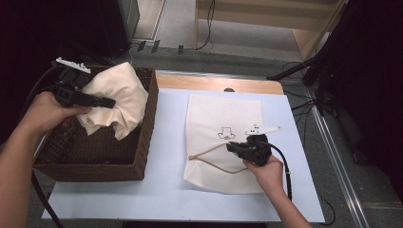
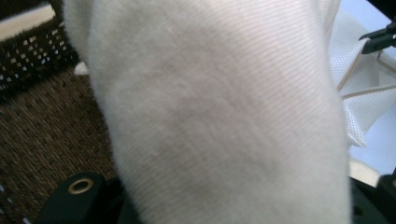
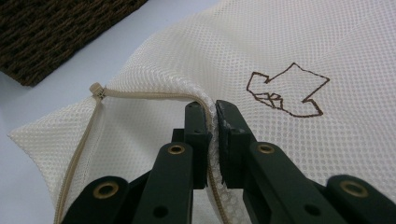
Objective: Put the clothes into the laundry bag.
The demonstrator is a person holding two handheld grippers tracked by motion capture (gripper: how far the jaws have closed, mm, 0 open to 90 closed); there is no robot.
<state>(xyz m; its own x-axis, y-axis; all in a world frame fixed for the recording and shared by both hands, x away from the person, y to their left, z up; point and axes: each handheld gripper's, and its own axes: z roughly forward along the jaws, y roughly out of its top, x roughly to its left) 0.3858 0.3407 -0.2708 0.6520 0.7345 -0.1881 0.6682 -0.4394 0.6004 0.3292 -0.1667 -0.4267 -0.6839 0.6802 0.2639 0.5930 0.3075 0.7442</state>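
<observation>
A cream cloth (image 1: 119, 97) hangs bunched above the brown wicker basket (image 1: 142, 142) at the table's left. My left gripper (image 1: 107, 101) is shut on it, and the cloth (image 2: 219, 116) covers most of the left gripper view. A white mesh bag (image 1: 223, 118) with a small brown drawing lies flat on the table's middle. My right gripper (image 1: 231, 147) is shut on the upper lip of the bag's zipped opening. In the right gripper view the jaws (image 3: 214, 109) pinch the mesh (image 3: 289, 46) right at the tan zipper (image 3: 140, 93), holding the lip raised.
The pale blue table top (image 1: 166, 190) runs between basket and bag. A wooden strip (image 1: 218, 84) borders the far edge. Cables and a dark stand (image 1: 304, 69) lie on the floor beyond and to the right.
</observation>
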